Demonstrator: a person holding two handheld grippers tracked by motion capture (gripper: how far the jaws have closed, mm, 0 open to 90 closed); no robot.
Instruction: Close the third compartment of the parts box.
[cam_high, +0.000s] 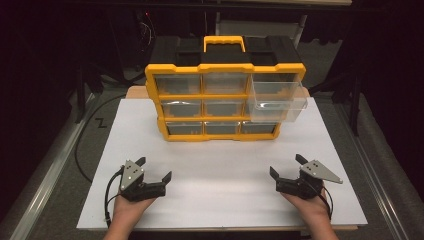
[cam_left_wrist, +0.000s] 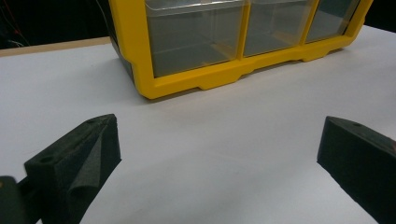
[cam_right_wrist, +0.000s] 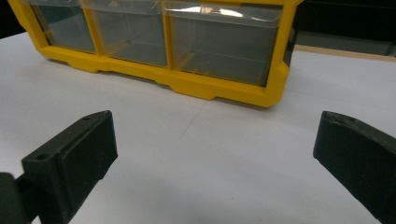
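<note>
A yellow and black drawer cabinet (cam_high: 222, 100) with clear drawers stands upright at the back of the white table top (cam_high: 220, 170). Its top right drawer (cam_high: 277, 100) is pulled out toward me and looks empty. My left gripper (cam_high: 154, 169) rests near the front left, open, with nothing between its jaws. My right gripper (cam_high: 286, 166) sits open at the front right, also holding nothing. The left gripper view shows the cabinet's bottom row (cam_left_wrist: 233, 42) ahead of the left gripper (cam_left_wrist: 219, 154). In the right gripper view the bottom row (cam_right_wrist: 187, 42) stands ahead of the right gripper (cam_right_wrist: 215, 154).
The white sheet lies on a wooden board (cam_high: 135, 91) whose edge shows behind the cabinet. A black cable (cam_high: 87, 150) loops on the grey floor at the left. Metal rails (cam_high: 45, 165) run along both sides of the table. Dark surroundings lie beyond.
</note>
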